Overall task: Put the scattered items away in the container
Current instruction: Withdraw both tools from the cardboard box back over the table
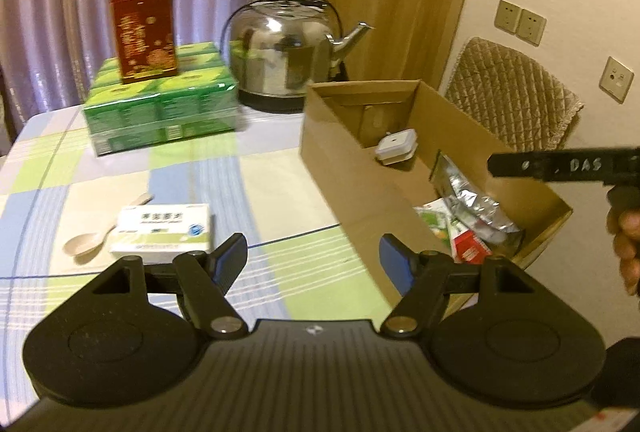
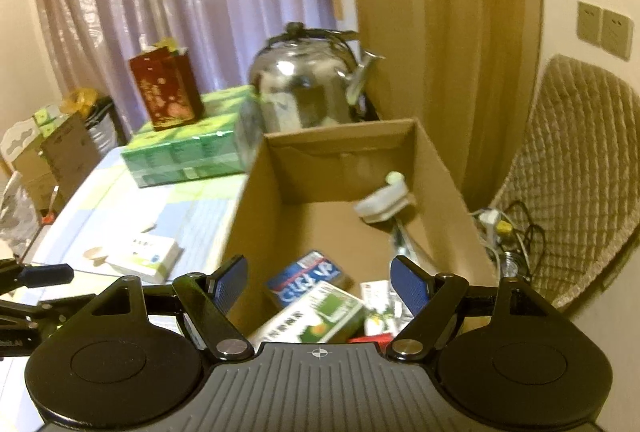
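"das" on the black bar (image 1: 560, 164) beside the box (image 1: 352, 167)

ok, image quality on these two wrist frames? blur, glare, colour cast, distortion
Left wrist: warm yellow cast, slight blur, fisheye bends the tablecloth lines, room reflections glare on the kettle. Right wrist: stronger motion blur, print on the packets in the cardboard box smeared, same warm cast, dark corners from the lens.
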### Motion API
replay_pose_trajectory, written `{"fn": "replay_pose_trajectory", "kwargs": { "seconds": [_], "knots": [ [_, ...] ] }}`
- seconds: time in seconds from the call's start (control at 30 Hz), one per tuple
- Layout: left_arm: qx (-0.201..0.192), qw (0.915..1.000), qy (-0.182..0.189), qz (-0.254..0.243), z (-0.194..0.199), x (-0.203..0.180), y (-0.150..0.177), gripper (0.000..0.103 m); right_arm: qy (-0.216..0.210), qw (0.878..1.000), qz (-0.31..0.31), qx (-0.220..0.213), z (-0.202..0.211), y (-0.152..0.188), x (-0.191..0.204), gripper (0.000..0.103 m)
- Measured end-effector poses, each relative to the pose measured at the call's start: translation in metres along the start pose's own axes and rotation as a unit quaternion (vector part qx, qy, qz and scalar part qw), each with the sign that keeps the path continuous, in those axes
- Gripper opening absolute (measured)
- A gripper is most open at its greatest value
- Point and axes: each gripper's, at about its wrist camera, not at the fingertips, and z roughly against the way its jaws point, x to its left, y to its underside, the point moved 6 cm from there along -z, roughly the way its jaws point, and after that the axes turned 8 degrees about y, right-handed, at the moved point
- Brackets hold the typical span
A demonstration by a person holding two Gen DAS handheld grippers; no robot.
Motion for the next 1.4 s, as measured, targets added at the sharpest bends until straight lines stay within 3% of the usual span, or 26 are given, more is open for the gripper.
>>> {"fn": "replay_pose_trajectory", "kwargs": {
  "seconds": [0.23,0.47,0.73,0.9,1.17,1.4],
  "knots": [
    [0.001,0.9995,-0.030,0.003,0.031,0.036,0.016,0.075,-0.032,0.999,0.036,-0.007,0.013,0.001,0.051,0.084],
    [0.009,0.9979,-0.064,0.009,0.055,0.080,0.034,0.091,-0.061,0.994,0.087,-0.012,0.014,0.008,0.106,0.092],
    [0.028,0.9953,-0.090,0.022,0.059,0.126,0.058,0.097,-0.079,0.988,0.133,0.001,-0.005,0.025,0.152,0.095],
    [0.041,0.9951,-0.087,0.027,0.049,0.144,0.066,0.098,-0.091,0.982,0.164,0.015,-0.018,0.039,0.173,0.097],
    [0.060,0.9935,-0.092,-0.030,0.029,0.171,0.062,0.098,-0.100,0.972,0.211,0.029,-0.045,0.043,0.192,0.098],
    [0.063,0.9897,-0.084,-0.098,0.022,0.195,0.044,0.098,-0.108,0.949,0.294,0.030,-0.075,0.040,0.221,0.098]
  ]
}}
